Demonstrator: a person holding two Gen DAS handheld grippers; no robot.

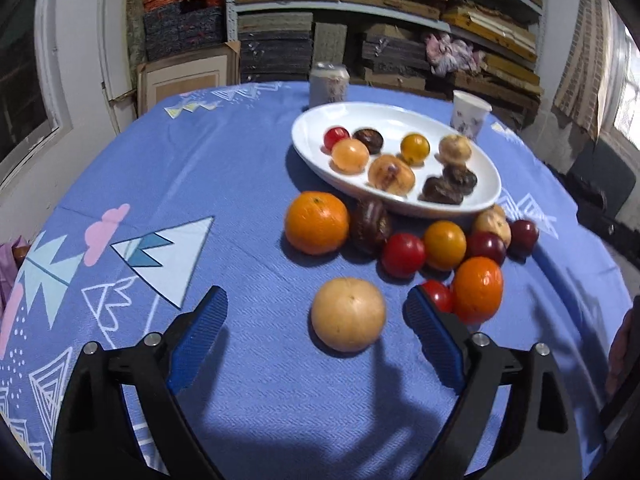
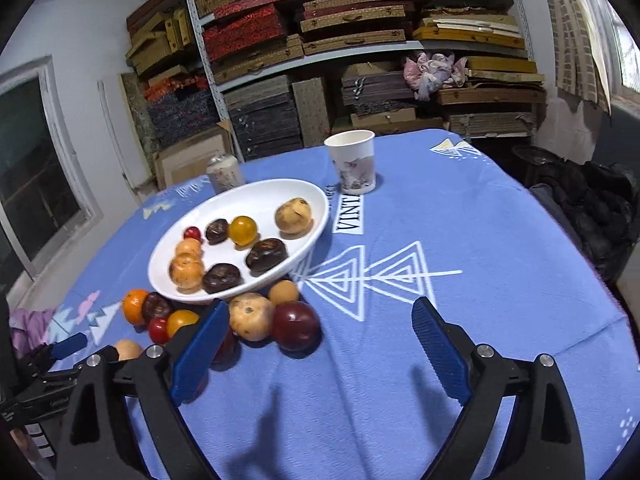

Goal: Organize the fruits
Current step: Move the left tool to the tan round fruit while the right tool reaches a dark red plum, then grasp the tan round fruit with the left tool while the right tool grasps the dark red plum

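Behind the desk, shelves hold stacked boxes. Loose fruit crowds the white dish near rim, so my left gripper spreads around the pale fruit without touching, ready to grasp it. My right gripper gapes empty beside that dish.

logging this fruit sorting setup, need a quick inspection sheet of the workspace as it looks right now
surface: table under a blue patterned cloth.
job's things: white oval dish holding eight small fruits; a cluster of loose fruits on the cloth in front of it, among them a pale round fruit and two oranges.
clutter: drink can and paper cup behind the dish.
grippers: left gripper open, the pale fruit between its fingers, untouched; right gripper open over bare cloth.
cables: nothing seen.
surroundings: shelves of stacked flat boxes, window at left.
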